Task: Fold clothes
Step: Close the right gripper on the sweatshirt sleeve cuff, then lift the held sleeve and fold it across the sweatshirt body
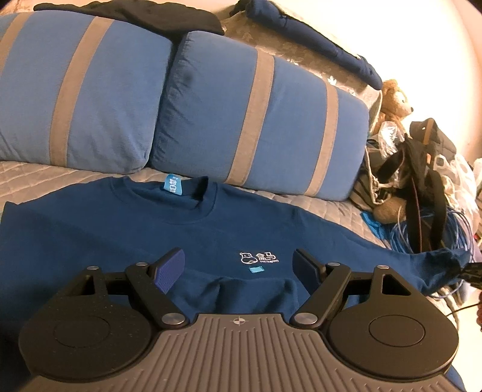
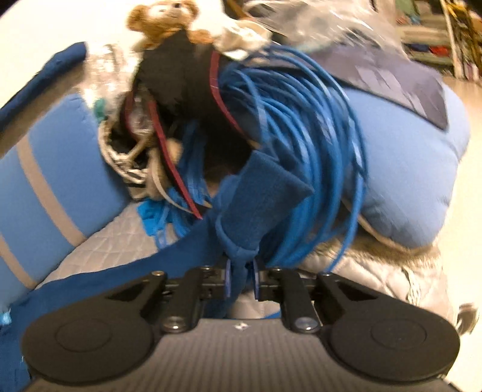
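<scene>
A dark blue sweatshirt (image 1: 150, 229) lies front up on the quilted sofa seat, collar toward the cushions, a white logo (image 1: 259, 257) on its chest. My left gripper (image 1: 239, 265) is open and empty, hovering just above the chest near the logo. The right sleeve (image 1: 421, 265) stretches out to the right. My right gripper (image 2: 241, 277) is shut on the sleeve cuff (image 2: 256, 205), which stands up folded between the pads. The rest of the sleeve (image 2: 120, 271) trails off to the left.
Two blue cushions with grey stripes (image 1: 256, 120) stand behind the sweatshirt. A coil of blue cable (image 2: 316, 144), a black bag (image 1: 421, 169), a teddy bear (image 2: 162, 18) and plastic bags crowd the sofa's right end. Another dark garment (image 1: 316, 39) lies on the backrest.
</scene>
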Tool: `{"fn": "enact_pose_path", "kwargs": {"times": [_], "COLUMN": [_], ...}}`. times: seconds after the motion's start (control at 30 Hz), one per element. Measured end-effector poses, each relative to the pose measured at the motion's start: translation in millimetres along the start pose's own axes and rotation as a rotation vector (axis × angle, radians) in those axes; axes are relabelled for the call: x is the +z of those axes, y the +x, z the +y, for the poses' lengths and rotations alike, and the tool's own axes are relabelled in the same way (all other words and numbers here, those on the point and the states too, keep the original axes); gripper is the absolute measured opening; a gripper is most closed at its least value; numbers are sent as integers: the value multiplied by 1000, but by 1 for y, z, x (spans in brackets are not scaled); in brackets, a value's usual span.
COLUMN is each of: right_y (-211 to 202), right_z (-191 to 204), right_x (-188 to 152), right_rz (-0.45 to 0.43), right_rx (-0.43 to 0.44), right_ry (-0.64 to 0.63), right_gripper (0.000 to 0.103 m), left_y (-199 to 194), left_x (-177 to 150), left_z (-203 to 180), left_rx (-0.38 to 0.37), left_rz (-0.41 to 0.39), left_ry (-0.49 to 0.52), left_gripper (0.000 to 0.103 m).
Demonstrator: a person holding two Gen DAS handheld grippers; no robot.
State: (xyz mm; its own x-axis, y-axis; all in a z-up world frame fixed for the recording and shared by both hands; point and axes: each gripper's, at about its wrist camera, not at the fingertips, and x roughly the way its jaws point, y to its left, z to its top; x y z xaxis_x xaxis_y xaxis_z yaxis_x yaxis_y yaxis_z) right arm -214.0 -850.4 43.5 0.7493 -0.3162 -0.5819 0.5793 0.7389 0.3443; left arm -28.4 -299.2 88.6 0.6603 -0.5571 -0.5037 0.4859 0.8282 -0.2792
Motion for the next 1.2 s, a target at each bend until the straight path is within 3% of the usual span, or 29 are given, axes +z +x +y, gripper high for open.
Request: {"fn": "enact_pose_path", "kwargs": {"times": [0.3,0.8,1.0,1.2], "right_y": [-14,-15,-19,-33], "right_z": [64,187,248,314], "right_x": [5,-21,-35,-76], "right_rz": [-6,20,1,-15], "right_rx": [96,285,363,470], "right_ry": [-157,-323,-439,-600], "right_gripper": [12,11,10,9], "left_y": [-2,-3,-3,-3], "left_x": [1,3,5,4], "left_z": [1,13,14,19], "left_rx": [10,61,61,64], "left_rz": [-13,-17,-18,-11], "left_ry": [1,-53,-56,-80], "left_gripper": [79,79,79,79]}}
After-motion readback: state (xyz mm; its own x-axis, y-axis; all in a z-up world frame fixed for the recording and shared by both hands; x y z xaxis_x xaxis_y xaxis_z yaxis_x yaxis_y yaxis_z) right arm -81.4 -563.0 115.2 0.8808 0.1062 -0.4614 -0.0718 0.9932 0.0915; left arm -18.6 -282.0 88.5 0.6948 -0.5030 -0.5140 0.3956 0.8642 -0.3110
